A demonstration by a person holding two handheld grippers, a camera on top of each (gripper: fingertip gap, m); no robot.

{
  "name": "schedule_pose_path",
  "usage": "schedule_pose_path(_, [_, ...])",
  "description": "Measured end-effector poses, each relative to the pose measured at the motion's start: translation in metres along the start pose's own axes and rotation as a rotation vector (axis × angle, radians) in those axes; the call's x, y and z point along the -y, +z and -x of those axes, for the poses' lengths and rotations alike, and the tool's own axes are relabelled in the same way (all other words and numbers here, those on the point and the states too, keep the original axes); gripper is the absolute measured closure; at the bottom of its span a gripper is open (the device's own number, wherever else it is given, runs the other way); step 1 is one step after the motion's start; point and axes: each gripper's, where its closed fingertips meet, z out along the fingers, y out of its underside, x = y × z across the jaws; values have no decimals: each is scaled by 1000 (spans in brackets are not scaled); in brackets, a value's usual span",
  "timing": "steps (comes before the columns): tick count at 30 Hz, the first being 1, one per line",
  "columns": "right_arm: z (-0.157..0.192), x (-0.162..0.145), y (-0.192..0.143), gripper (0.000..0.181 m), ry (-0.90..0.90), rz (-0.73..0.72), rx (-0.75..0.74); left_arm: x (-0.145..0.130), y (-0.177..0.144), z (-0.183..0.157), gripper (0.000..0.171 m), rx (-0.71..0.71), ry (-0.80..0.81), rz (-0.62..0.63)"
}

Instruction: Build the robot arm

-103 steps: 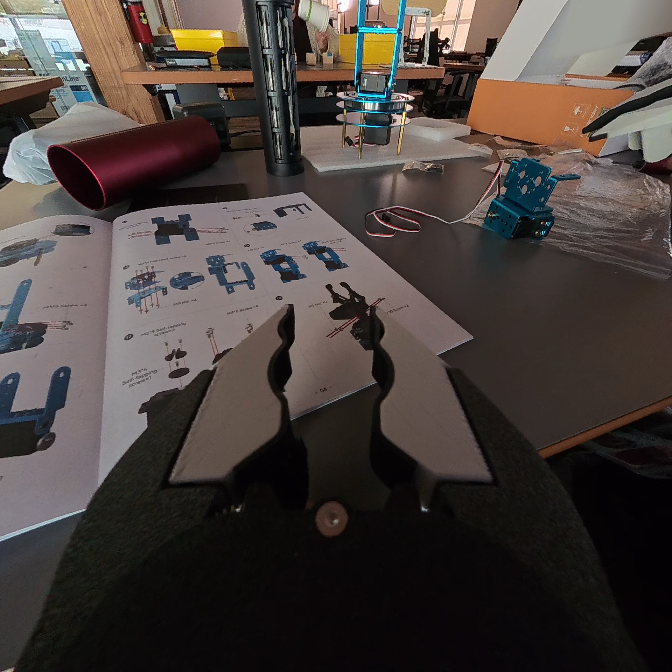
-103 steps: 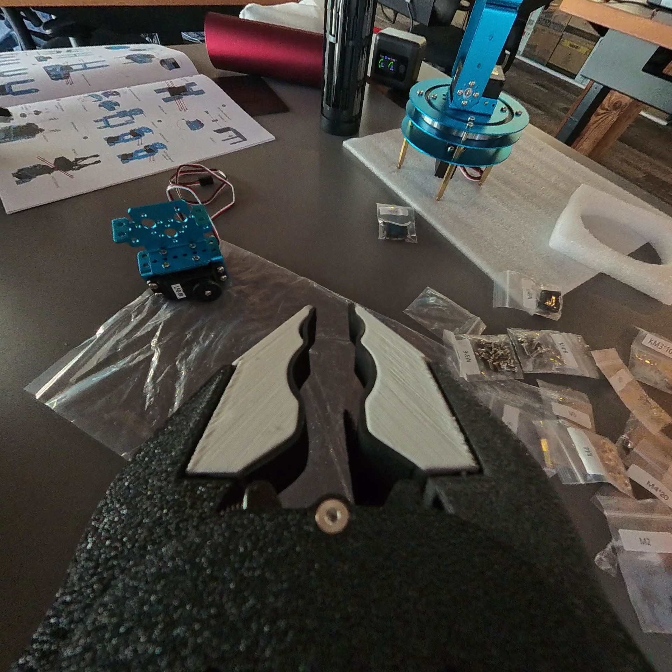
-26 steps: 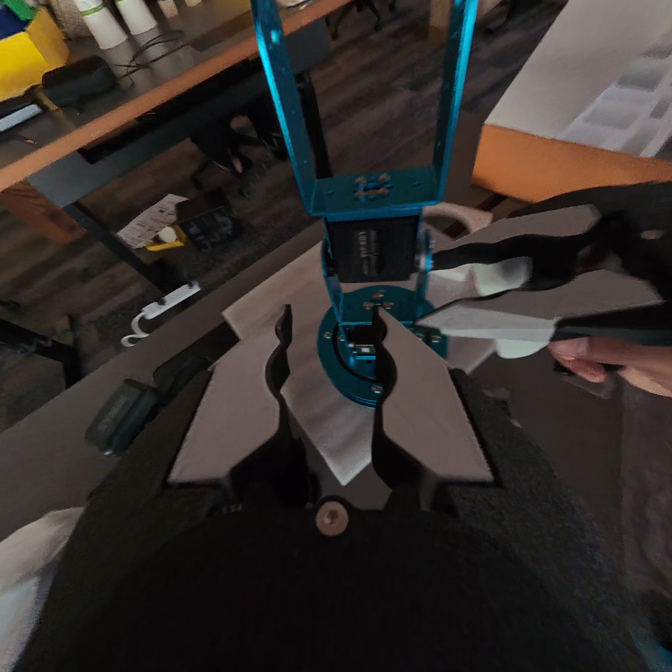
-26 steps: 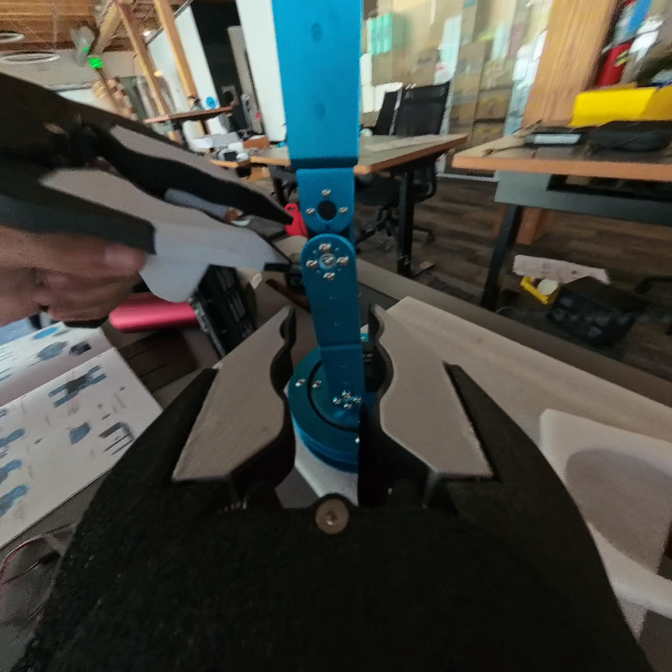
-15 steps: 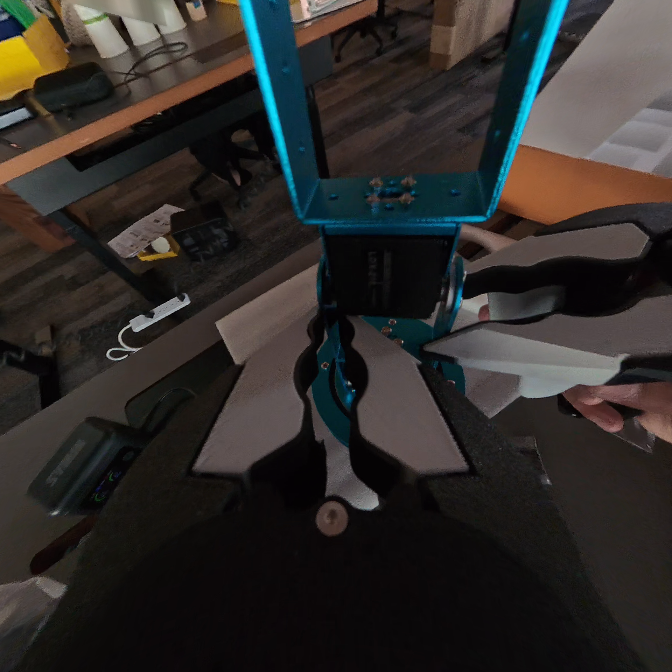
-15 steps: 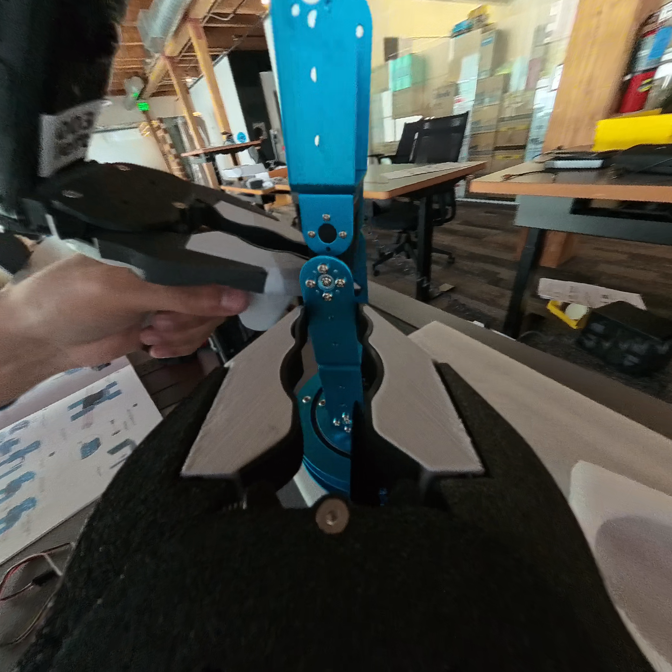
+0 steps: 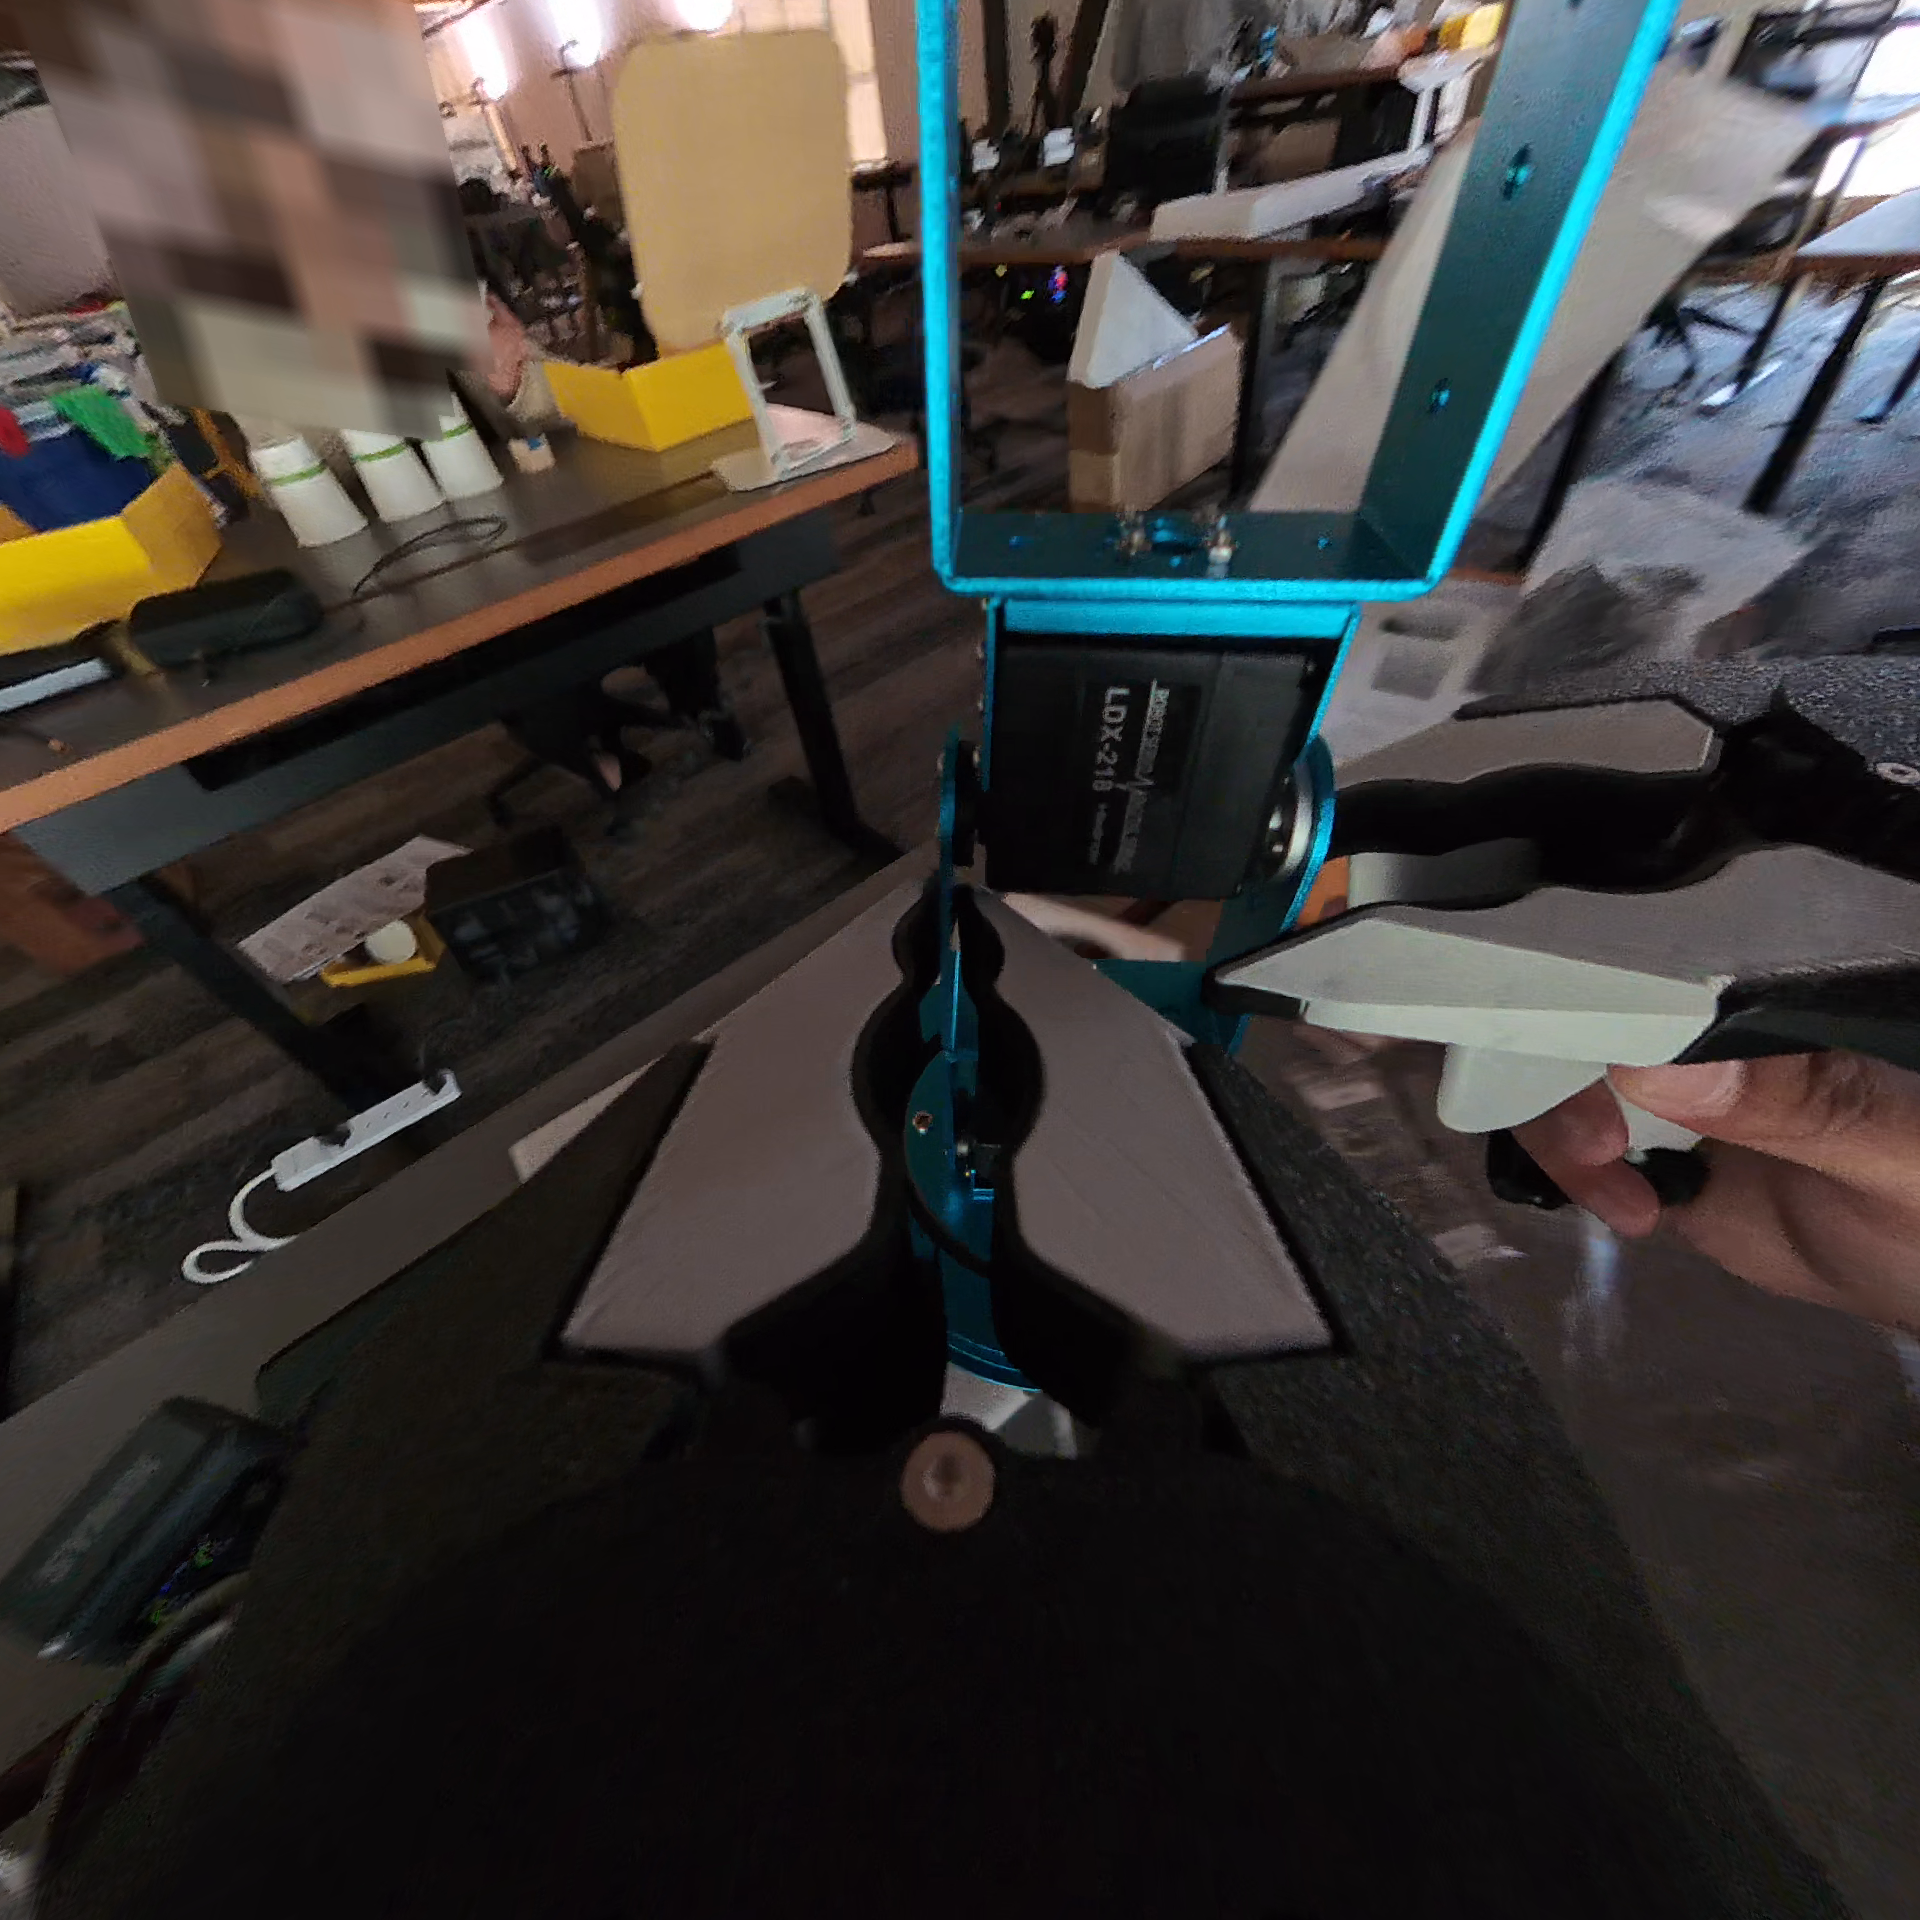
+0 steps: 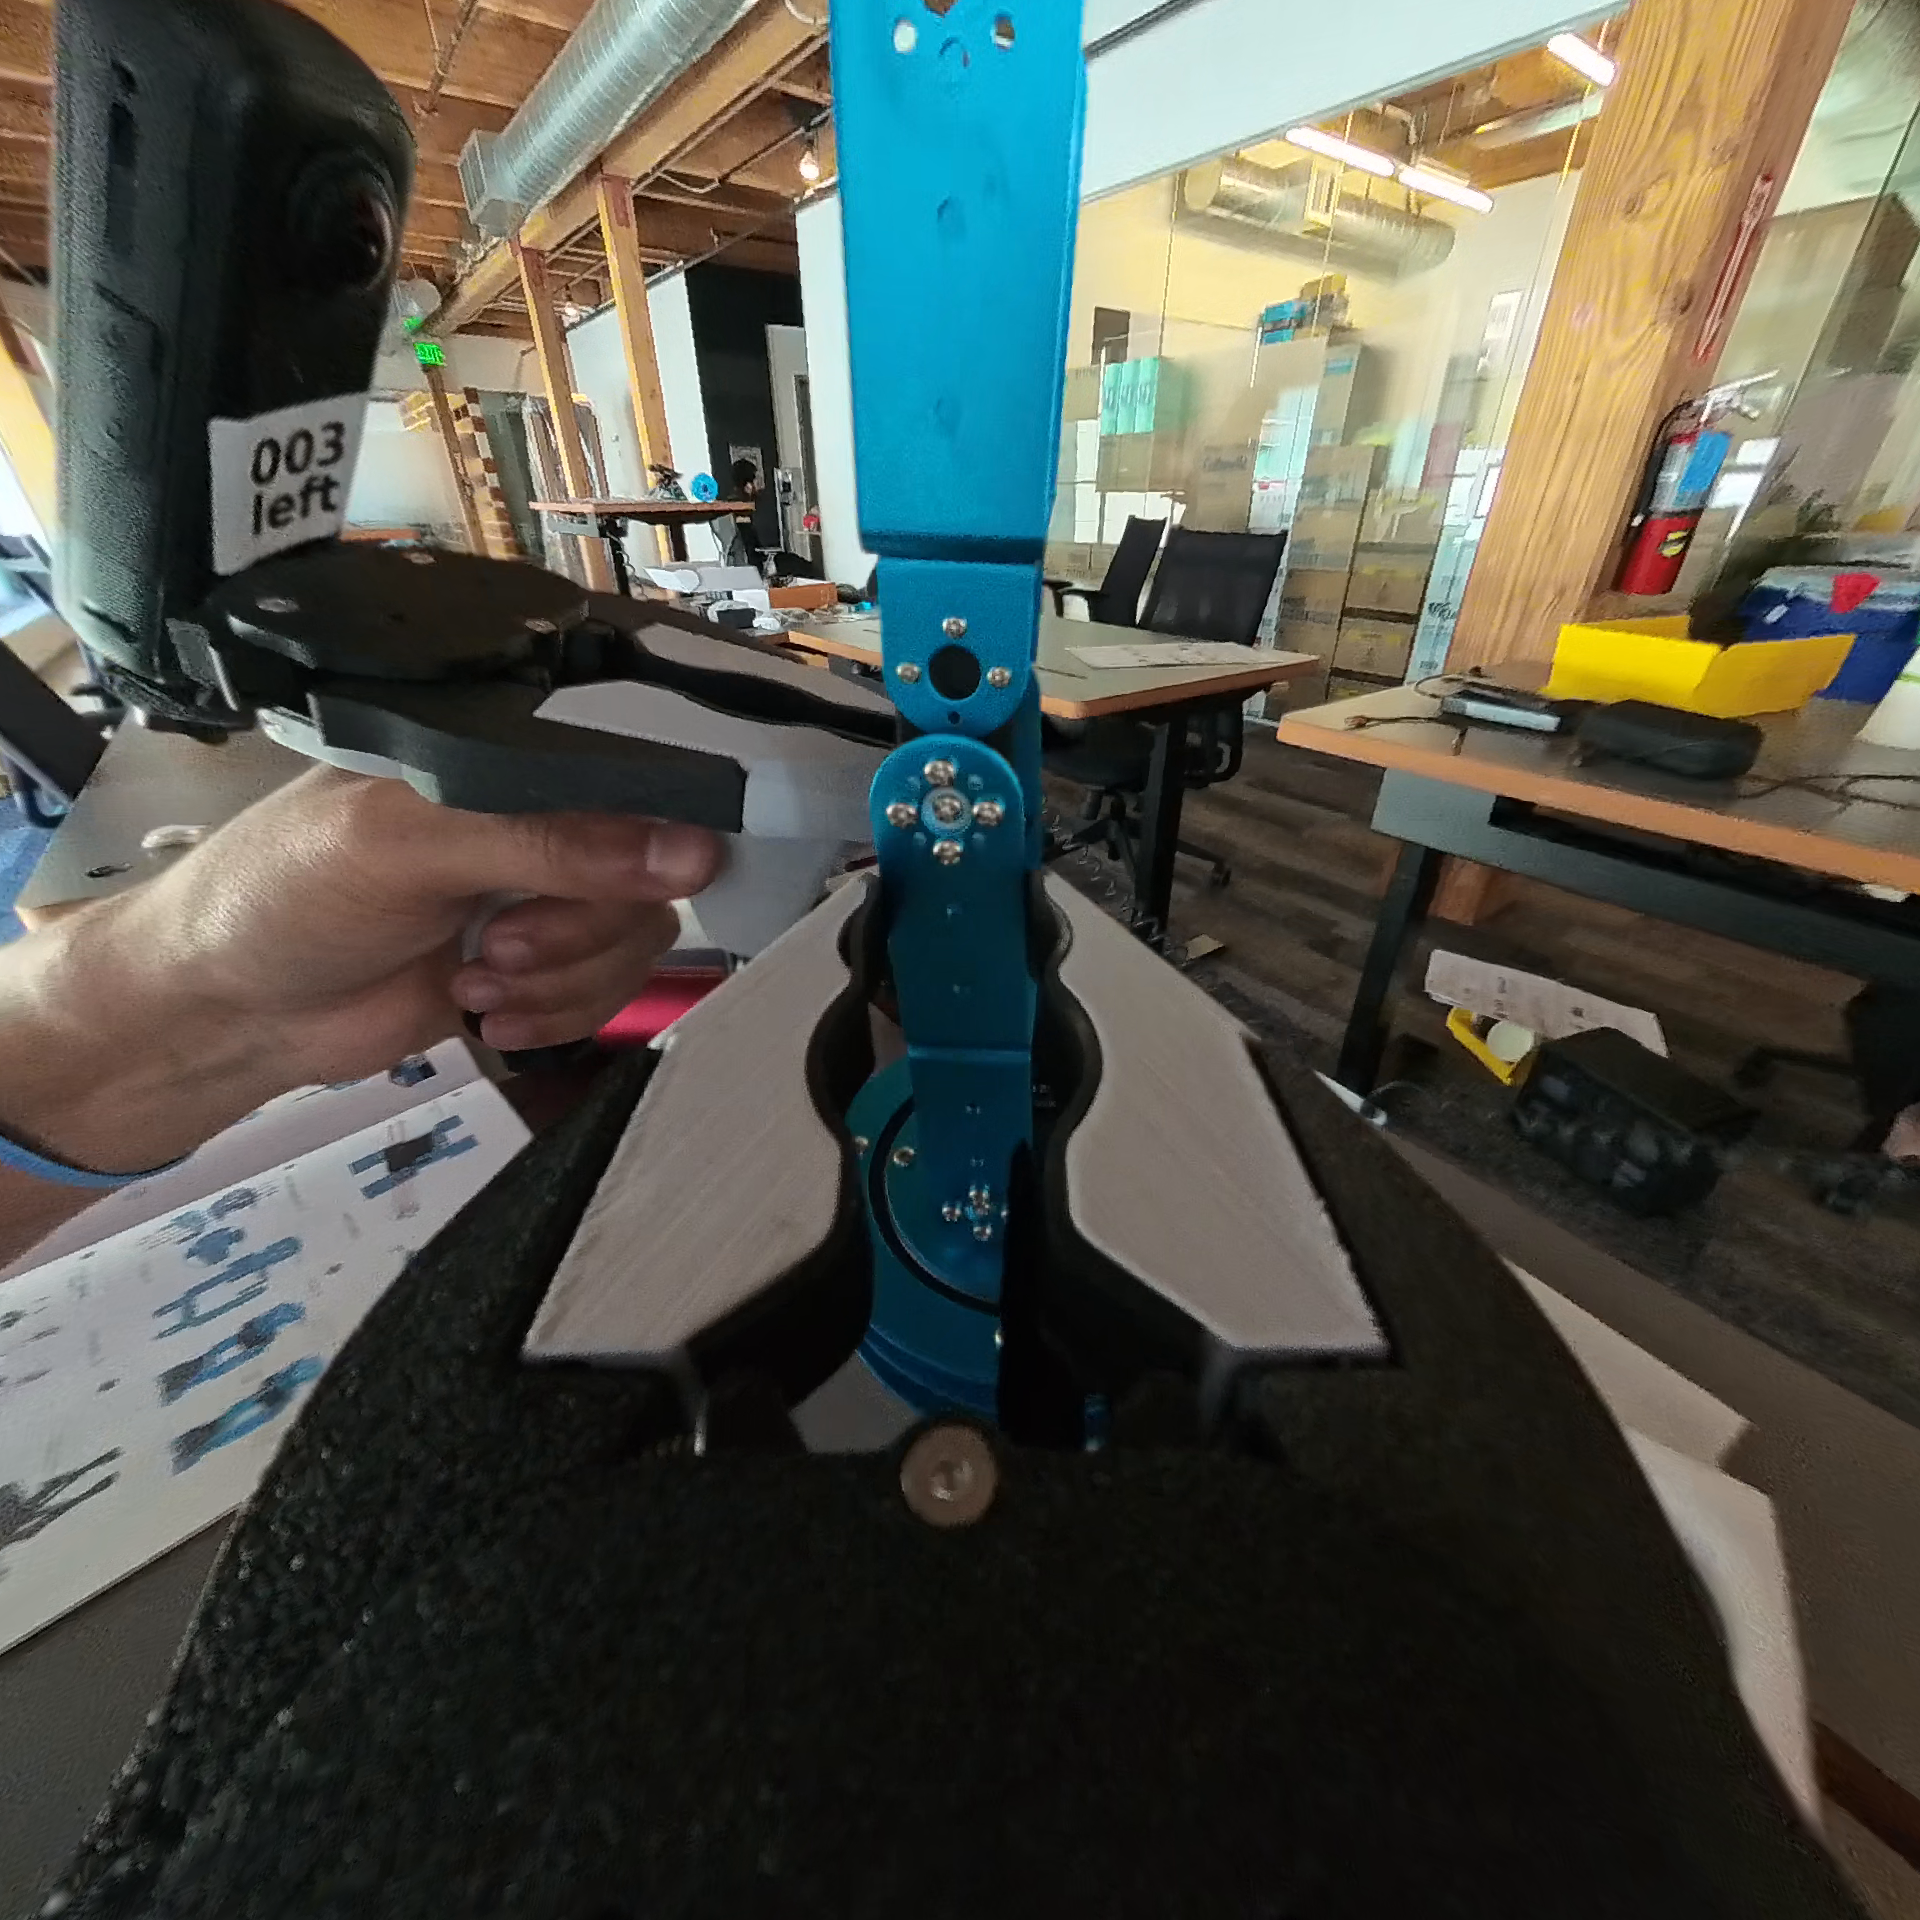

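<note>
The left gripper (image 7: 951, 914) is seen with jaws nearly closed, pinched on the thin edge of a blue bracket (image 7: 948, 997) at 12 o'clock. Above it a black servo (image 7: 1143, 769) bearing white lettering is mounted under a blue U-frame (image 7: 1184, 571). The right gripper (image 8: 956, 904) has jaws narrowly parted, clamped on the bracket's flat face (image 8: 961, 997), with the round base (image 8: 914, 1247) below. At 9 o'clock, a white printed label (image 8: 278, 488) is carried on the other gripper's camera. A manual (image 8: 187, 1309) lies on the bench (image 8: 62, 1745).
</note>
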Motion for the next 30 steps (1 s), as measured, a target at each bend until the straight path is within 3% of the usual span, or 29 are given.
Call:
schedule_pose_path(5, [28,19,-94,157,-32,94,-69,9,-20,-100,171,-154,-62,-29])
schedule_pose_path(11, [64,-4,-222,157,5,156,-168,-14,-36,-235,171,-310,-78,-10])
schedule_pose_path(15, [87,-20,-286,158,25,162,-197,-32,-48,-301,171,-352,-128,-15])
schedule_pose_path(22, [114,-45,-334,156,-26,246,-217,-61,-62,-354,171,-425,-240,2])
schedule_pose_path(30, [114,-70,-334,157,28,264,-214,-85,-59,-353,171,-456,-320,5])
